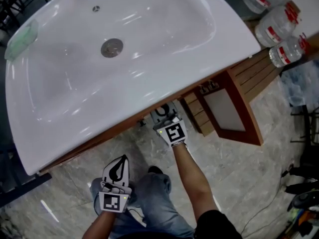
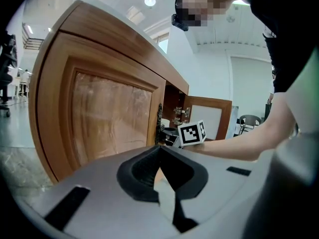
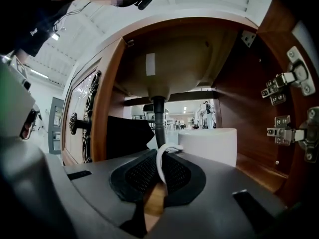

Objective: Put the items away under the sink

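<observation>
Left tongs (image 2: 159,151): clenched, nothing between them. They are held low beside the knee (image 1: 155,189), facing the closed door (image 2: 109,118).

Right tongs (image 3: 160,158): clenched on a thin white loop (image 3: 158,166), which arches up out of the tips. The tongs sit at the mouth of the open cabinet under the sink (image 1: 164,59).

Inside, beyond the loop: a white tub (image 3: 207,143) stands on the wooden surface (image 3: 254,171), with a black item (image 3: 127,133) to its left. The drain pipe (image 3: 158,114) comes down between them. Whether the loop joins the tub, cannot tell.
</observation>
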{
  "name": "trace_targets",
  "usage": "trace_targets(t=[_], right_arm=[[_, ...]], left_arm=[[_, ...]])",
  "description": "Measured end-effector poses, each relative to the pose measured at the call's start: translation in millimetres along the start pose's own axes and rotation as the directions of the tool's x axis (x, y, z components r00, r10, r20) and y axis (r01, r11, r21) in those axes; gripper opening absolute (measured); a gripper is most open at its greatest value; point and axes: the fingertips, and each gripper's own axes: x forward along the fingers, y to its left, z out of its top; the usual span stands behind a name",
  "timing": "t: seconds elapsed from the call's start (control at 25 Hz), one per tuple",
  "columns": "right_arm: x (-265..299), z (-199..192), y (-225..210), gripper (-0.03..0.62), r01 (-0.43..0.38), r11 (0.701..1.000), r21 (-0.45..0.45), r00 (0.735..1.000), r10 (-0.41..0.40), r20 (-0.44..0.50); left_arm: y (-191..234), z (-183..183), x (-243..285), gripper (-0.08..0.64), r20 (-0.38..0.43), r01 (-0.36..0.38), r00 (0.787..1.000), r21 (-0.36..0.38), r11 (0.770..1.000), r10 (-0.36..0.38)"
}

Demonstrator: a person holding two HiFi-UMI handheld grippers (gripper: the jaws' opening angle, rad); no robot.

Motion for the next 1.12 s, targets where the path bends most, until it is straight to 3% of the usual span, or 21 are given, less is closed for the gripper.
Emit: trace_targets(t=[0.08, 0.16, 0.28, 0.48, 0.6, 0.84, 0.96, 1.12], right_arm=[[-3.5, -1.3, -0.7, 0.058, 0.015, 1.0, 0.008, 1.0, -0.015, -0.007], [-12.7, -1.4, 0.1, 0.13, 0.036, 0.999, 0.018, 0.999, -0.035, -0.03], [-39.2, -1.5, 8.5, 0.149, 0.056, 0.998, 0.028, 0.993, -0.052, -0.106], [-112.0, 36.6, 40.9, 0.198, 0.092, 0.991, 0.099, 0.965, -0.065, -0.255], [-156.6, 100.2, 66.7, 0.227, 0.105, 0.985, 0.136, 0.955, -0.062, -0.291], [-207.8, 273.1, 111.5, 0.231, 0.099, 0.977, 0.191, 0.96, -0.043, -0.278], [-209.9, 356.3, 130.2, 0.195, 0.054, 0.98, 0.191, 0.971, -0.007, -0.241], [-206.8, 447.8, 161.6, 0.159, -0.034, 0.985, 0.168, 0.986, 0.061, -0.155]], left_arm=[[-0.4, 5.2, -4.8, 0.006, -0.003, -0.005, 1.0, -0.001, 1.0, 0.005], [-1.3, 11.9, -12.8, 0.006, -0.02, -0.01, 1.0, 0.003, 1.0, 0.01], [-4.2, 31.0, -29.8, 0.006, -0.041, -0.02, 0.999, 0.005, 1.0, 0.02], [-12.8, 93.4, -78.8, 0.006, -0.072, -0.043, 0.997, -0.026, 0.999, 0.041], [-20.1, 149.0, -119.5, 0.006, -0.078, -0.07, 0.995, -0.04, 0.997, 0.067], [-36.1, 270.5, -196.3, 0.006, -0.07, -0.133, 0.989, -0.062, 0.989, 0.129], [-37.8, 339.2, -226.6, 0.006, -0.033, -0.187, 0.982, -0.064, 0.98, 0.185], [-39.4, 397.4, -267.4, 0.006, 0.059, -0.236, 0.969, -0.062, 0.97, 0.239]])
